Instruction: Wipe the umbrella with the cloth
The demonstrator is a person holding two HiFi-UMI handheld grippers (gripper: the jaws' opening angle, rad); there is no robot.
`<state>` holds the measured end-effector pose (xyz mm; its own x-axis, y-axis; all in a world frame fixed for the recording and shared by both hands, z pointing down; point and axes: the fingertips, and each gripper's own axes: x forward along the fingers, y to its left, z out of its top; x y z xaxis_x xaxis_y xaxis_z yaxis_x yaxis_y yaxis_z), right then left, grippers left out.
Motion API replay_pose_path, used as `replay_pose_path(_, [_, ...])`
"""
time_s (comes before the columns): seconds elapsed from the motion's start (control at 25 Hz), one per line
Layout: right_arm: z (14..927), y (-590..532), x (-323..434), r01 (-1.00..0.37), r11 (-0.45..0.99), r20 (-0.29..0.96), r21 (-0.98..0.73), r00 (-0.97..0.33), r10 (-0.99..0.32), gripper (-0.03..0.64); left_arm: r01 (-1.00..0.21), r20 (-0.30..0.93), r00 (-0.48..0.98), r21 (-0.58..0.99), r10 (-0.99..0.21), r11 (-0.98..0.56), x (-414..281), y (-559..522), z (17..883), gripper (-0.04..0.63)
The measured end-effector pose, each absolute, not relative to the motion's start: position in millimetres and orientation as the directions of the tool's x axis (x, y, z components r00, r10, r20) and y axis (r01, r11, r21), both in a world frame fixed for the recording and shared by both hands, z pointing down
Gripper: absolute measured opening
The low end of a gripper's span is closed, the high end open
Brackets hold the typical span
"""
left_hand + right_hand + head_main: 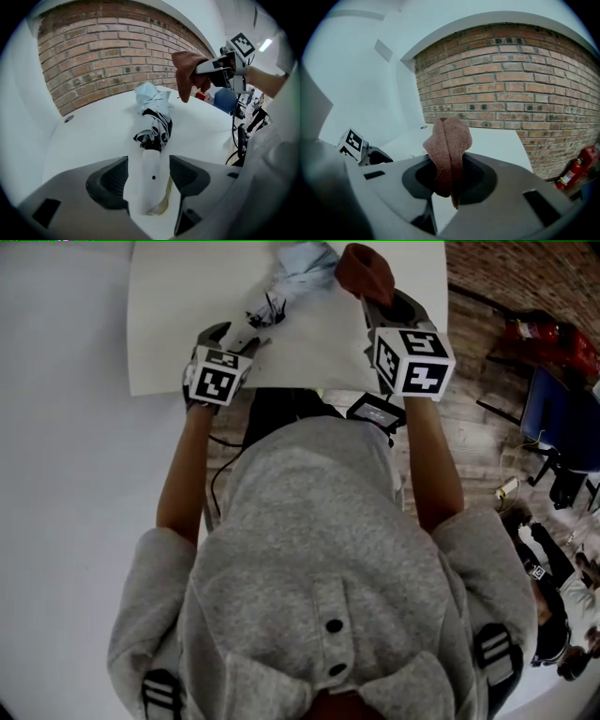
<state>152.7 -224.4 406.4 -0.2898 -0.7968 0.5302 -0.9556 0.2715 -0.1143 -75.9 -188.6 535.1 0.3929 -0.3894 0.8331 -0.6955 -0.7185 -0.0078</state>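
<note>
A folded umbrella [292,276] [152,117], pale blue with black-and-white patches, lies on the white table [187,315]. Its white handle [151,180] points toward me. My left gripper [239,338] [147,176] is open and straddles that handle, with a gap showing on each side of it. A reddish-brown cloth [364,268] [447,150] [187,77] hangs bunched from my right gripper [380,301] [447,176], which is shut on it and held above the table to the right of the umbrella. The right gripper [213,65] shows at the upper right of the left gripper view.
A brick wall [511,79] rises behind the table. A red fire extinguisher [572,173] [539,329] stands on the floor at the right, near a blue chair [562,418]. Another person [553,596] is at the far right. The table's near edge runs under my hands.
</note>
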Motion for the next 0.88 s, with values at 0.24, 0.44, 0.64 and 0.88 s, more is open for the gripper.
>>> replay_pose_path(0.24, [426.2,-235.6,156.1,-0.963,0.261,0.567,-0.072,-0.255,-0.783,0.081,-0.677,0.864,0.381,0.017,-0.331,-0.736,-71.8,-193.1,559.6,0.270])
replay_pose_path(0.44, [439.2,-244.7,158.6,-0.966,0.245,0.582,-0.087,-0.249,-0.774,0.081,-0.675,0.873,0.391,0.056,-0.292,-0.736,-70.1,-193.7,572.3,0.270])
replay_pose_path(0.64, [447.4,-255.8,163.3,-0.970,0.228,0.596,-0.088,-0.235,-0.768,0.081,-0.677,0.872,0.405,0.084,-0.275,-0.731,-70.0,-195.5,567.8,0.268])
replay_pose_path(0.88, [464.6,-270.1,169.7,-0.980,0.165,0.609,-0.112,-0.199,-0.768,0.081,-0.673,0.872,0.410,0.091,-0.268,-0.734,-70.5,-195.3,565.8,0.268])
